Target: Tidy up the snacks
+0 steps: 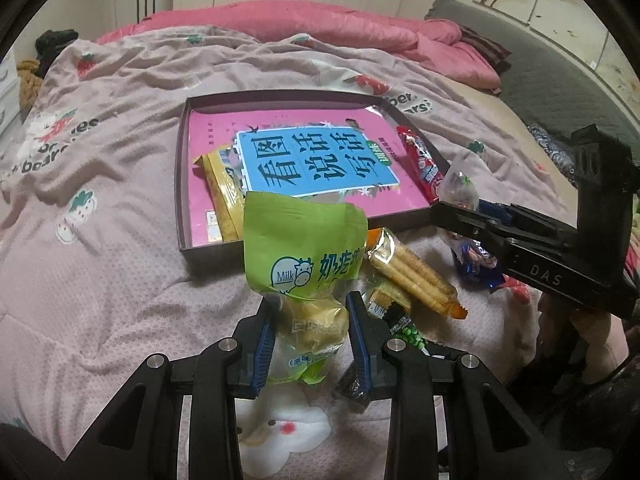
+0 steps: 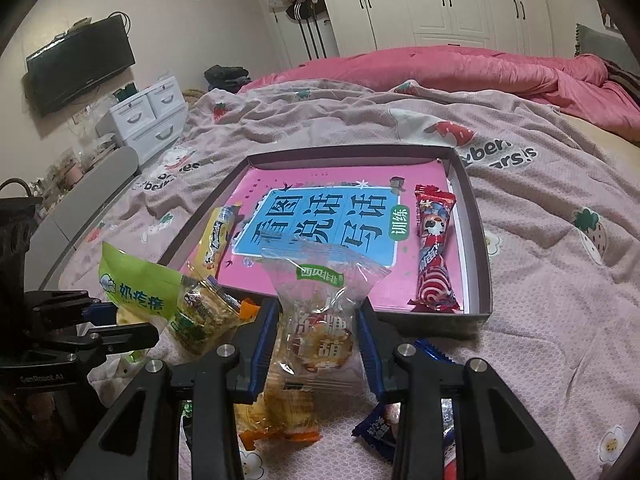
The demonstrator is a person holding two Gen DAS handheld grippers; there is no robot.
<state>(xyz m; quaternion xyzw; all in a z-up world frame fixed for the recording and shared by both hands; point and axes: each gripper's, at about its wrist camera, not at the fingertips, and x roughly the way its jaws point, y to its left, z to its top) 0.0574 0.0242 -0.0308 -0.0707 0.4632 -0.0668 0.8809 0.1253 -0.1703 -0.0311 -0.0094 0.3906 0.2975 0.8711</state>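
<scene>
A shallow dark box (image 1: 183, 184) (image 2: 478, 248) lies on the bed with a pink book (image 1: 320, 160) (image 2: 320, 220) inside. A yellow snack bar (image 1: 224, 200) (image 2: 218, 236) lies at its left and a red candy pack (image 1: 424, 164) (image 2: 434, 248) at its right. My left gripper (image 1: 312, 320) (image 2: 100, 320) is shut on a green milk snack bag (image 1: 300, 248) (image 2: 136, 284), held upright in front of the box. My right gripper (image 2: 318, 320) (image 1: 464, 204) is shut on a clear pastry packet (image 2: 320, 300) (image 1: 460, 184) near the box's front edge.
Loose snacks lie on the pink strawberry bedspread (image 1: 100, 160) in front of the box: a biscuit-stick pack (image 1: 412, 272) (image 2: 208, 304), a blue wrapped snack (image 1: 478, 260) (image 2: 380, 428), a green pea pack (image 1: 412, 334), an orange packet (image 2: 280, 412). White drawers (image 2: 148, 120) stand left of the bed.
</scene>
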